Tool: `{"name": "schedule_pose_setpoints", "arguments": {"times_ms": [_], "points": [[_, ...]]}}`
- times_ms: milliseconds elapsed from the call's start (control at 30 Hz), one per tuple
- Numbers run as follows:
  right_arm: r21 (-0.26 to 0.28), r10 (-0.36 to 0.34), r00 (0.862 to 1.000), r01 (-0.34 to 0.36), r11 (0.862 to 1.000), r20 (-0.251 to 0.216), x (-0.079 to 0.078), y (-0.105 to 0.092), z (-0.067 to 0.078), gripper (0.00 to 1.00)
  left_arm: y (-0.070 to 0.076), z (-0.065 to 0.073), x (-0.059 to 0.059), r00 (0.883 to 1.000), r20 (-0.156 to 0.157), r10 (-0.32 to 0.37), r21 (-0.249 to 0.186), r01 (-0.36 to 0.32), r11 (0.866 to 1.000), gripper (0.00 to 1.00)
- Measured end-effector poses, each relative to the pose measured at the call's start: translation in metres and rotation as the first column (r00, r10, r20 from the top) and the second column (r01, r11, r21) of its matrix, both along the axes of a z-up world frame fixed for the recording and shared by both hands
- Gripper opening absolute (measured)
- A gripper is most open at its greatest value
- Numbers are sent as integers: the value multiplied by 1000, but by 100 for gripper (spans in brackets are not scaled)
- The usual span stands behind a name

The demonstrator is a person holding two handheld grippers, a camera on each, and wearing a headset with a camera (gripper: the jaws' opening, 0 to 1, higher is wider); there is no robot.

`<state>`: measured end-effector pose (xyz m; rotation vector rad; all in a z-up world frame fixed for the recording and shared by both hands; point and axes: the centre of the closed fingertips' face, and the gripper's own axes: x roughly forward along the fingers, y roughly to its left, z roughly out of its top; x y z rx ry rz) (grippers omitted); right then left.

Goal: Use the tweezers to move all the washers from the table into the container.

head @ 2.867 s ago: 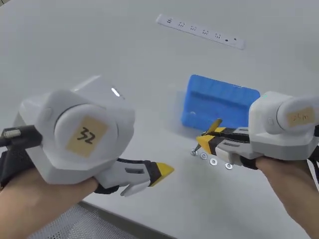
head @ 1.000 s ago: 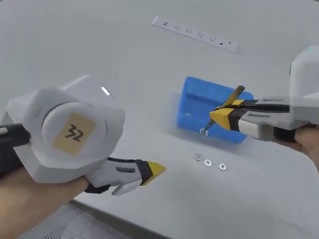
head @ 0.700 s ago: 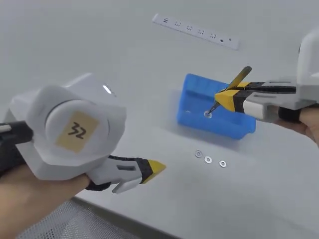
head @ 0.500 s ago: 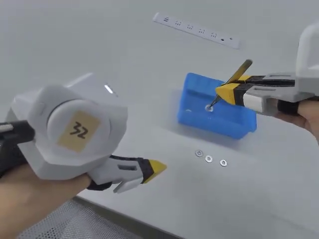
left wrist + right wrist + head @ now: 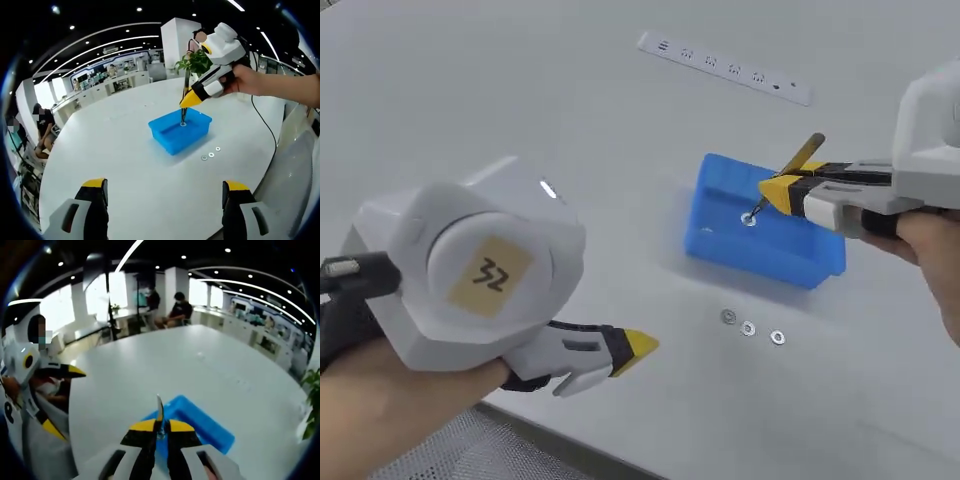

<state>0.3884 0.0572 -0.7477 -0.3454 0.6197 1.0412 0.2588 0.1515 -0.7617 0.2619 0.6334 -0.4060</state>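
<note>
My right gripper [image 5: 778, 190] is shut on a pair of tweezers [image 5: 798, 162], which slant down into the blue container [image 5: 790, 258]. A small washer [image 5: 750, 219] sits at the tweezers' tip, just over the container's floor. Three washers [image 5: 748, 328] lie in a row on the white table in front of the container. My left gripper [image 5: 638, 349] hovers open and empty at the near left, well away from them. From the left gripper view, its own tips [image 5: 164, 184] stand wide apart, with the container [image 5: 172, 141], the washers [image 5: 211, 154] and the right gripper [image 5: 192, 97] ahead. In the right gripper view the tweezers [image 5: 159, 414] rise between shut tips [image 5: 158, 428] over the container [image 5: 212, 434].
A white power strip [image 5: 725, 68] lies at the far side of the table [image 5: 570, 120]. The table's near edge runs under my left hand, with a grey mesh surface [image 5: 470, 450] below it. People sit at far tables in the gripper views.
My right gripper lifted the tweezers with one washer from the row on the table and carried it up and over into the container. The left gripper stayed put.
</note>
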Motion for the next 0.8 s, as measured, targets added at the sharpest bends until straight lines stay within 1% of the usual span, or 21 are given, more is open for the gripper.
{"name": "schedule_pose_setpoints", "arguments": {"times_ms": [67,133,167,200,267,333,467,567,633,700,733,800], "points": [[12,-11,1000,11,1000,-6,2,1,-4,4,0,0,0,1000,0,2,-2,-2,1000,97],[13,-21,1000,21,1000,-4,4,0,-8,4,1,-1,1,1000,-2,3,-1,-3,1000,97],[11,-21,1000,21,1000,-8,4,1,-10,4,1,-1,1,1000,-2,2,1,-2,1000,97],[-5,-16,1000,16,1000,-23,3,2,-16,4,0,-2,1,1000,-4,0,3,0,1000,97],[-10,-19,1000,19,1000,-9,6,2,-19,4,0,-2,1,1000,-5,-2,2,2,1000,97],[-12,-18,1000,17,1000,-17,5,4,-22,4,-1,-3,1,1000,-6,-4,3,4,1000,97],[-28,-18,1000,18,999,-7,8,6,-33,4,-1,-5,0,1000,-12,-6,4,6,1000,97],[-25,-31,999,31,999,-22,12,7,-40,4,-1,-5,0,1000,-13,-5,2,5,1000,97],[-23,-38,999,38,999,-34,11,6,-43,4,-1,-5,0,1000,-15,-4,0,4,1000,97],[-17,-49,998,48,999,-39,13,7,-50,4,-1,-6,-1,1000,-18,-4,1,4,1000,97],[-11,-55,997,55,998,-48,13,7,-49,4,-1,-6,-1,1000,-20,-4,1,4,1000,97],[-5,-64,996,64,998,-54,13,7,-54,4,-1,-7,-1,1000,-22,-4,1,4,1000,97]]}}
